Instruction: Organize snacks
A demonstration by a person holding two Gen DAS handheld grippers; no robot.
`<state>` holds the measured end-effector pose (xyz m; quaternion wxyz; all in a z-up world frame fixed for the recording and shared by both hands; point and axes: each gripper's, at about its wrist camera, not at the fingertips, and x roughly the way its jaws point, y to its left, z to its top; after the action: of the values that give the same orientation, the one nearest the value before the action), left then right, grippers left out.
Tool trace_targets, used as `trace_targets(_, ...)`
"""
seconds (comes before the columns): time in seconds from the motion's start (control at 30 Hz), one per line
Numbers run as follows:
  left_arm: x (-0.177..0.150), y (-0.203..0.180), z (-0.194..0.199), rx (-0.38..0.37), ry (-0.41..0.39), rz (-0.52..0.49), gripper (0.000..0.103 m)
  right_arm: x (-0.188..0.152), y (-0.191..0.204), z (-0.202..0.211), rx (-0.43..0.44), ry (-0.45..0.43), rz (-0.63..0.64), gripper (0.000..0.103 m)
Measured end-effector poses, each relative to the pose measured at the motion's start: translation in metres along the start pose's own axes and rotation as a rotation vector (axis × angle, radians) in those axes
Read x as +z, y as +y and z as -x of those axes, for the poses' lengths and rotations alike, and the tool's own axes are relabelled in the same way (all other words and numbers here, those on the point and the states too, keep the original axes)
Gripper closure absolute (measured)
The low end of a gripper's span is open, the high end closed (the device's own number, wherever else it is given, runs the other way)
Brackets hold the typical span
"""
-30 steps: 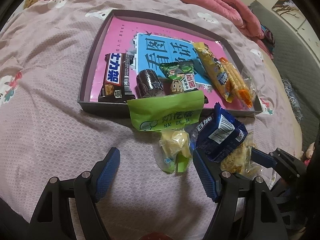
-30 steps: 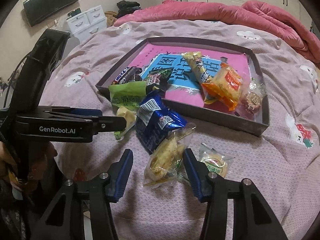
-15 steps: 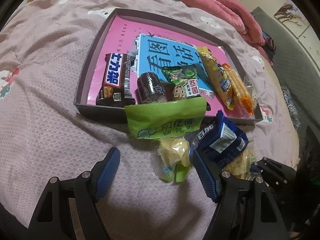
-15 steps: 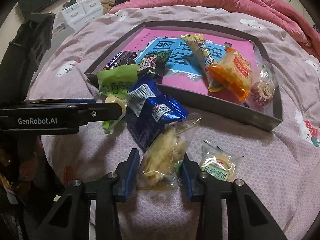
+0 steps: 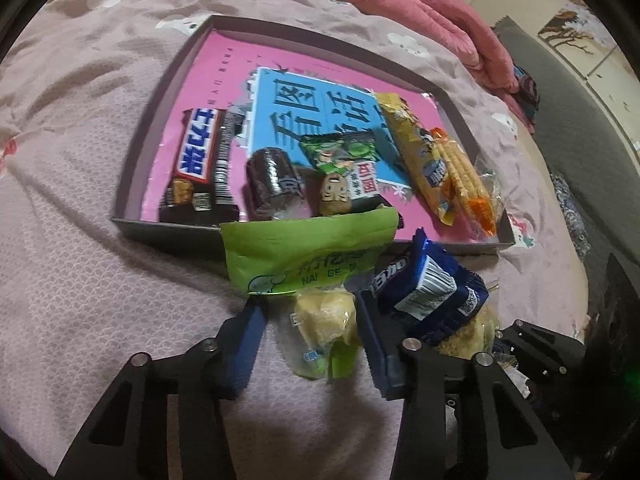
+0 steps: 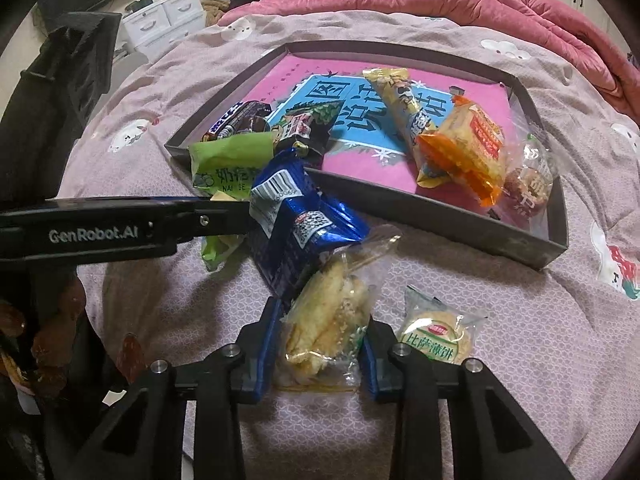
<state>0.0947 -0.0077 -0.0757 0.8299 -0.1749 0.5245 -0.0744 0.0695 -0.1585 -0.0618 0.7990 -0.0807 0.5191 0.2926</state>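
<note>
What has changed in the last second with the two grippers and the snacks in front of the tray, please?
Both grippers are closing: the left gripper around the green-and-clear snack pack, the right gripper around the clear rice-cracker pack, its pads now against it. The tray and blue packet stayed put.

"GenRobot.AI" on left gripper point(image 6: 224, 220) (white), "NAI GE" on green packet point(image 6: 224, 168)

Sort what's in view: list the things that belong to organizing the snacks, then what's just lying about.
Job: tray, blue pack, green pack, crumbly cake, round biscuit, snacks already in the tray.

Lying about: pink quilt, white drawers, bedspread.
</note>
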Motion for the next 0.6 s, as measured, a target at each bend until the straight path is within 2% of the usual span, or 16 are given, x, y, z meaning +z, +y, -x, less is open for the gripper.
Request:
trace_targets(0.17,0.002,0.002,-0.003,-0.033,0.007,0.015,0.060,-0.001,-0.004,0.008,0.001,-0.020,-0.018,0.072)
trace_targets(0.4,0.001,0.006,0.002,-0.061,0.003,0.026,0.063,0.003,-0.016,0.027,-0.010,-0.093,-0.068,0.073)
trace_targets(0.6,-0.001,0.006,0.011,-0.051,-0.013,0.017,0.064,0.005,-0.022,0.033,-0.011,-0.126,-0.094,0.073)
